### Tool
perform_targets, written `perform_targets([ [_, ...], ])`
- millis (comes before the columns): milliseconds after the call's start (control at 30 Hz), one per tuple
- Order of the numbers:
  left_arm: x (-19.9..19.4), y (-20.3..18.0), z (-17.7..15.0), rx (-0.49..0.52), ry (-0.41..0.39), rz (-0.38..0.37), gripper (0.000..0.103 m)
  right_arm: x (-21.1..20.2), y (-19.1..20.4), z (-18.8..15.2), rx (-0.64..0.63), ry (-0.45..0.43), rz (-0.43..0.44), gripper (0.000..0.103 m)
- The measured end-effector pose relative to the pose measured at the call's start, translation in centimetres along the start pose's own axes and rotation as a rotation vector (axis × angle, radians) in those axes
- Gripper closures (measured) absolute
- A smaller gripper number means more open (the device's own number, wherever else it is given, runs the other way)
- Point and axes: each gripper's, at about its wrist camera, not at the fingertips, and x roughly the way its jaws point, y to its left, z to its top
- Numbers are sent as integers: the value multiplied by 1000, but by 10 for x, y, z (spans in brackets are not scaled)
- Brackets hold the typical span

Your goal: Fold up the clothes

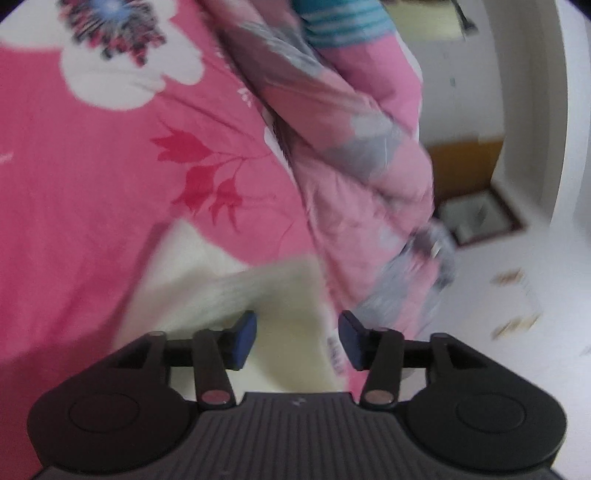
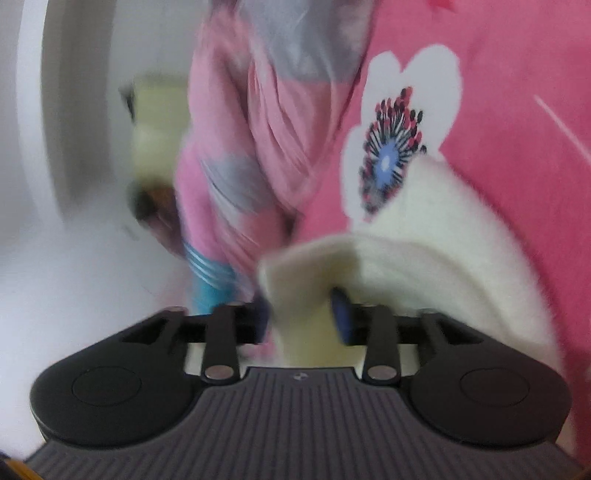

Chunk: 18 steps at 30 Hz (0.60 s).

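Observation:
A cream fleecy garment (image 1: 236,291) lies on the pink flowered bedsheet (image 1: 92,206). My left gripper (image 1: 302,339) hovers open just over the garment's smooth inner side, blue pads (image 1: 245,339) wide apart, with a small label (image 1: 334,354) by the right pad. In the right wrist view the same cream garment (image 2: 424,266) is bunched and raised. My right gripper (image 2: 301,317) is shut on a thick fold of it, which hides part of the left finger. Both views are blurred by motion.
A rumpled pink and grey quilt (image 1: 354,158) lies along the bed's edge beside the garment, with a teal striped cloth (image 1: 343,26) at its end. Beyond it are white floor (image 1: 517,369), a door frame (image 1: 554,110) and a dark-framed mat (image 1: 476,218).

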Motion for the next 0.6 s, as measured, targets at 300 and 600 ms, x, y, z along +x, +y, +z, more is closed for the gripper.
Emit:
perform_targets([
  [300,-34,-29,-20,98,-17,33,44,-52,-1,-22,116,-98,104,43],
  [600,-88,-78,-99,458,56,229,29,-130,7,-80,89,-102,127,34],
])
